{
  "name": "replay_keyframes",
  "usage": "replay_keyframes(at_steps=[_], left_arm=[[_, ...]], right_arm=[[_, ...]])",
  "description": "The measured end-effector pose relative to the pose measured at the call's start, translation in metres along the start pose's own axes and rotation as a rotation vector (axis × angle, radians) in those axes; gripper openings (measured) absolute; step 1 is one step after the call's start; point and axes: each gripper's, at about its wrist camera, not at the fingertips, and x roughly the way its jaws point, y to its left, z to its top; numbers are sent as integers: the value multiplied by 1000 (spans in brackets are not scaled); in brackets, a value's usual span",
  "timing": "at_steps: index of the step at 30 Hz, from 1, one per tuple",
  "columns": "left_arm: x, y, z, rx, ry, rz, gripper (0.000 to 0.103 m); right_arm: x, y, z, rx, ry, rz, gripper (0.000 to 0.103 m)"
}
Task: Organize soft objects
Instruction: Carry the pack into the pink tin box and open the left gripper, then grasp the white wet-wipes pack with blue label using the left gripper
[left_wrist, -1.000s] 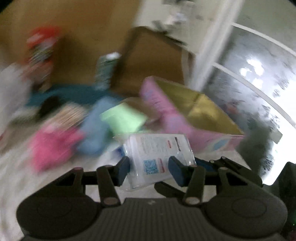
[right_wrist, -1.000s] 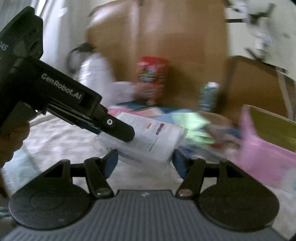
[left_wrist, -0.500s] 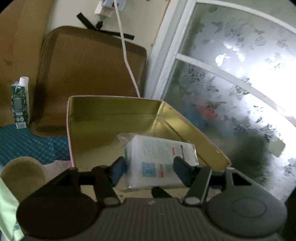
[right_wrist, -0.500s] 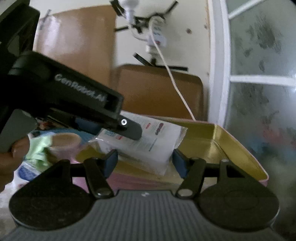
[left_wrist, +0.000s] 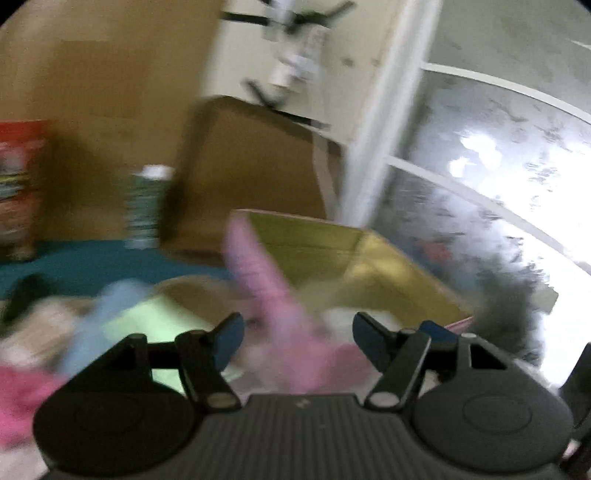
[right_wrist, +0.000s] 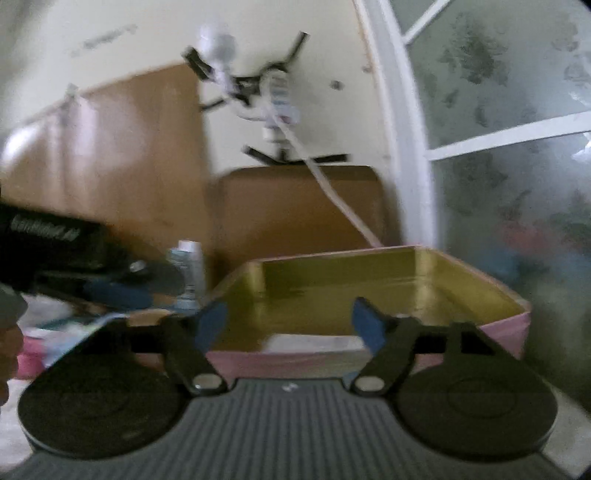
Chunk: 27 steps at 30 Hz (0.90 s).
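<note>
Left wrist view, now smeared by motion, shows the left gripper (left_wrist: 297, 332) empty, its jaws apart and opening further with nothing between them; half a second ago that same gripper held the white plastic-wrapped packet over the tin, so the packet has been let go. Right wrist view, which is sharper, shows where it went; the packet (right_wrist: 314, 343) lies flat on the floor of the pink tin (right_wrist: 369, 360), near the front wall, a pale slab only partly visible over the rim. The right gripper (right_wrist: 286, 325) hovers just in front of that tin, pointing level at it; its jaws stand apart and are closing, with nothing pressed between the pads; a moment ago they bracketed the packet too. At the left edge of this view the left gripper's black body (right_wrist: 55, 254) is drawing away to the left, toward the heap.

That heap, as the left view gives it, sits to the left of the tin: a green cloth (left_wrist: 162, 321), something light blue (left_wrist: 107, 310), something pink (left_wrist: 22, 391); blur hides what each is.

My reading: one soft item is stowed, and the pile outside the tin is what remains; the likely next step is a reach back into it for another piece.
</note>
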Motion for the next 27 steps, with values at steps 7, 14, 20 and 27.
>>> replay_keyframes(at_steps=[7, 14, 20, 27], left_arm=[[-57, 76, -49, -164, 40, 141, 66], [-38, 104, -59, -282, 101, 80, 66], [-12, 109, -58, -336, 92, 27, 73], [-33, 97, -70, -279, 131, 59, 48]], right_arm=[[27, 67, -26, -74, 281, 285, 30], [67, 79, -37, 73, 472, 307, 50], [69, 87, -41, 108, 473, 316, 43], [54, 104, -45, 56, 487, 367, 30]])
